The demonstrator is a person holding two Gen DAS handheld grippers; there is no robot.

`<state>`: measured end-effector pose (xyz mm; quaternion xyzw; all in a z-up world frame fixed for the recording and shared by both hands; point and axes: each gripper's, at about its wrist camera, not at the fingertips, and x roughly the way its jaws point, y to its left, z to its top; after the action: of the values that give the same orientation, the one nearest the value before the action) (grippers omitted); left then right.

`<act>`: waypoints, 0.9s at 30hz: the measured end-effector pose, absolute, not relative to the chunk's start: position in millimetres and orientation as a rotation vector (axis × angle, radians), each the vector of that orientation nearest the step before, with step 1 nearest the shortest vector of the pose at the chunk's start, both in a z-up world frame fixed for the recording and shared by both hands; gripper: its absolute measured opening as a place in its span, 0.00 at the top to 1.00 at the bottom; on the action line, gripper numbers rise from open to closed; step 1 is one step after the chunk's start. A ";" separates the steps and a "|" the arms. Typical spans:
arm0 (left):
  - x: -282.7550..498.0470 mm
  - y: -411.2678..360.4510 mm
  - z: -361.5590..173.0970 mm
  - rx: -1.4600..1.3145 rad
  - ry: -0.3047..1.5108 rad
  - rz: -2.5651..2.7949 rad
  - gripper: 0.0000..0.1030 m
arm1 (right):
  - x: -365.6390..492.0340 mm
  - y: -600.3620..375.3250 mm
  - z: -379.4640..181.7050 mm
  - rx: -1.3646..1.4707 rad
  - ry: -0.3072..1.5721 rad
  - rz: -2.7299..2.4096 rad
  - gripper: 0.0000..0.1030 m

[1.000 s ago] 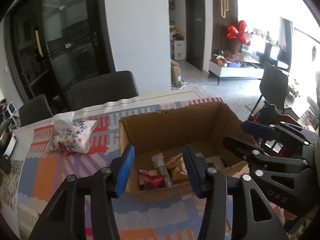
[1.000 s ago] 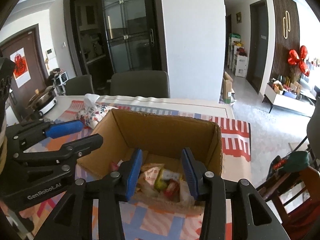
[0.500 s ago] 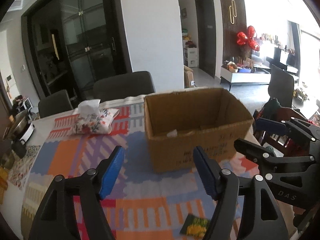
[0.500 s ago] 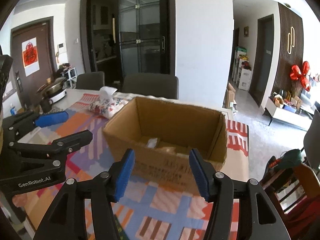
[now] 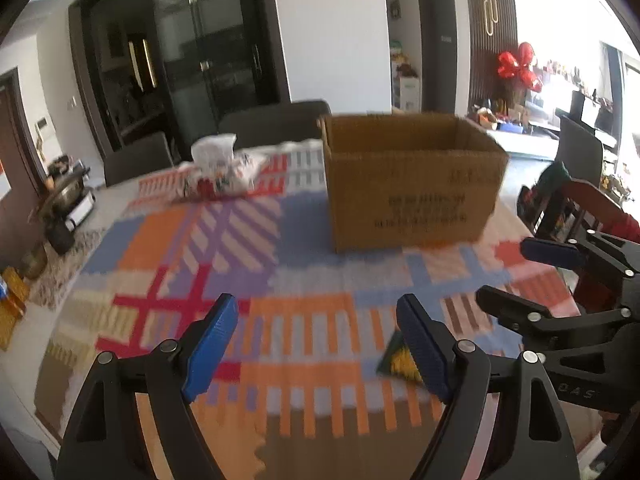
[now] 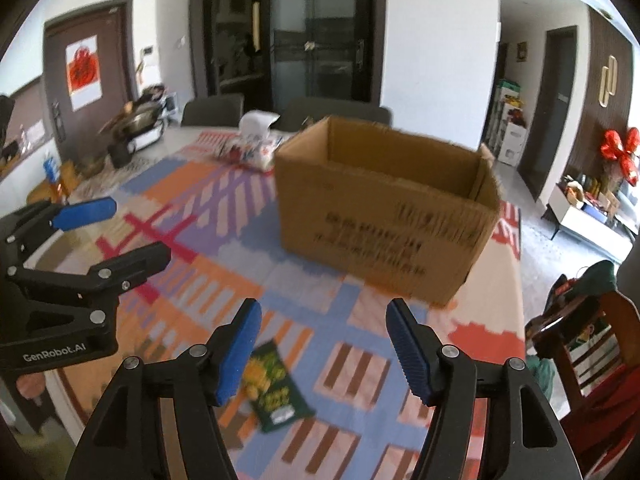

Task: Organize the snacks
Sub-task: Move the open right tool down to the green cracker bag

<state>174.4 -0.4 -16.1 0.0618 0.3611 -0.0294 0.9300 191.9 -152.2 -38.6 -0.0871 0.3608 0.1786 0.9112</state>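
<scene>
Fingers on the left gripper (image 5: 316, 344) are standing wide apart with nothing between them, having just been opening, and they are hovering over the near part of the patterned bench (image 5: 304, 320). To their right, the right gripper (image 6: 324, 344) is likewise gaping and empty, its jaws having just been widening too. Between and below its fingers a green snack packet (image 6: 276, 388) is lying flat on the bench, near the left finger; in the left wrist view the same packet is peeking out just beside that gripper's right finger. Further away, to the right of centre, the cardboard box (image 6: 384, 216) is standing open-topped, well apart from the packet. A floral tissue pouch (image 5: 220, 170) is sitting far left of the box. Judging from this, the right gripper is lining up on the packet; it should be centring the packet between both pads and pinching an edge.
</scene>
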 end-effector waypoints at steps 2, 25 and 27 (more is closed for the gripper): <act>165.7 4.3 -24.7 0.120 0.753 -0.034 0.21 | 186.4 -147.1 -46.9 -0.189 0.766 0.391 0.36; 157.1 18.3 -103.7 0.091 0.966 0.046 0.19 | 198.8 -111.2 -134.8 -0.331 1.051 0.513 0.36; 159.0 19.3 -105.7 0.087 0.973 0.049 0.19 | 201.1 -108.4 -138.2 -0.339 1.058 0.517 0.36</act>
<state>159.0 19.3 -105.7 0.0417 0.4673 0.0234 0.8828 201.1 -108.5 -138.2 -0.1589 0.4966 0.2424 0.8182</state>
